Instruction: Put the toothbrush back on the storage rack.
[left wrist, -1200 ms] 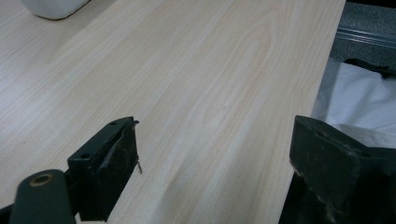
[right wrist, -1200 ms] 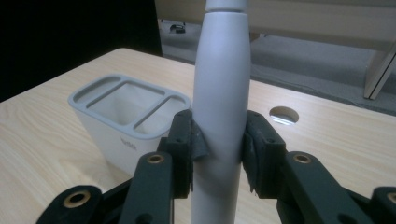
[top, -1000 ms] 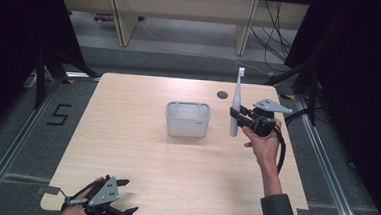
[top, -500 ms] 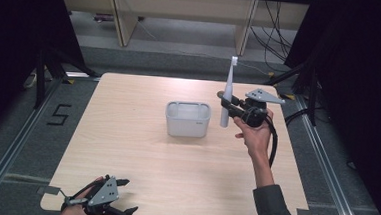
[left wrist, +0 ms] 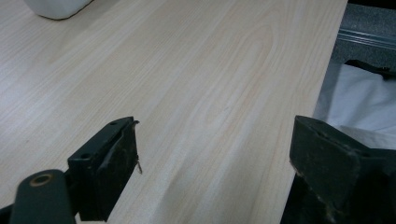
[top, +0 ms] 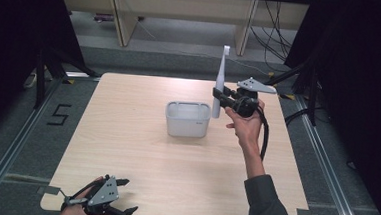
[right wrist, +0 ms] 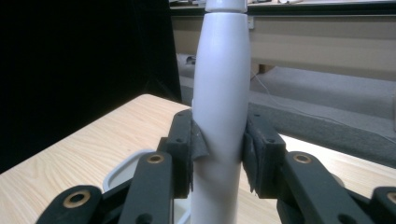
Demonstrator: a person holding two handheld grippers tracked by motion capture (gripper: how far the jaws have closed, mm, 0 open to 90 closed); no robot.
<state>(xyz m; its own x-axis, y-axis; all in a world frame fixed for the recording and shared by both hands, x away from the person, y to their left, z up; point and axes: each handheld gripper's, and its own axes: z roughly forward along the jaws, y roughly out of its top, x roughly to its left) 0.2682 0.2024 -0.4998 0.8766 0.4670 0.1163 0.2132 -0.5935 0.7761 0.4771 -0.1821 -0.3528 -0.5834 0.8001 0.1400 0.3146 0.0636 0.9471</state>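
Toothbrush position is what has changed: over the last second it has been carried leftward from beside the counter's right edge, and it is now held upright just beside the right wall of the white bin, its lower end level with the rim and its brush head pointing up. It is lifted clear of the counter and is not yet inside the bin.

In the right gripper view the white handle is seen clamped between the 2 black fingers of the right gripper — pads pressed against both sides, the handle standing vertical. The bin's rim shows just below and left of the fingers, so the gap has been nearly closed.

The left gripper is kept at the near left corner of the counter, unmoved, with its fingers spread wide apart over bare wood and nothing between them.

The shift is judged to mean a drop into the bin is being set up — a small further move left, then a descent and release, would be called for.
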